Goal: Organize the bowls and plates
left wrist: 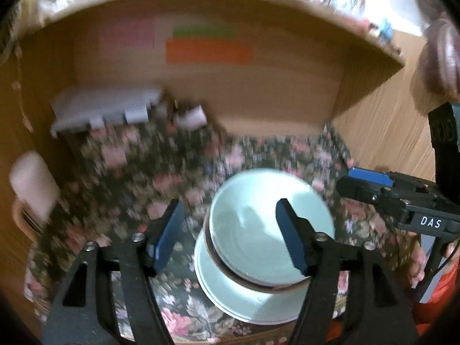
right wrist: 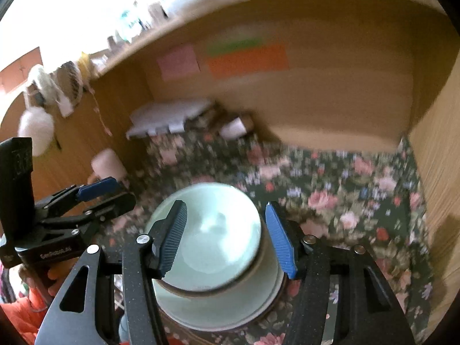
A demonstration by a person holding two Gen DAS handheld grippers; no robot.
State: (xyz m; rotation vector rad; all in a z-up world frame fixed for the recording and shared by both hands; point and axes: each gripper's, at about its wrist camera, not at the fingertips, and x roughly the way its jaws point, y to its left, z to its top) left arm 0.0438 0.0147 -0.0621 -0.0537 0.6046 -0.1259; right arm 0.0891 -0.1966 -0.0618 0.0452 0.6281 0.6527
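Below me, a pale green bowl (left wrist: 267, 224) sits stacked on plates (left wrist: 230, 296) on the floral cloth (left wrist: 129, 178). My left gripper (left wrist: 230, 238) stands parted, its pads clear of the rim — nothing held. My right gripper (right wrist: 227, 238) is likewise apart and empty above the bowl. Behind, a wooden shelf (left wrist: 258, 97) overhangs; a white rack (left wrist: 106, 106) and a cup (left wrist: 192, 116) stand beneath it — all blurred.
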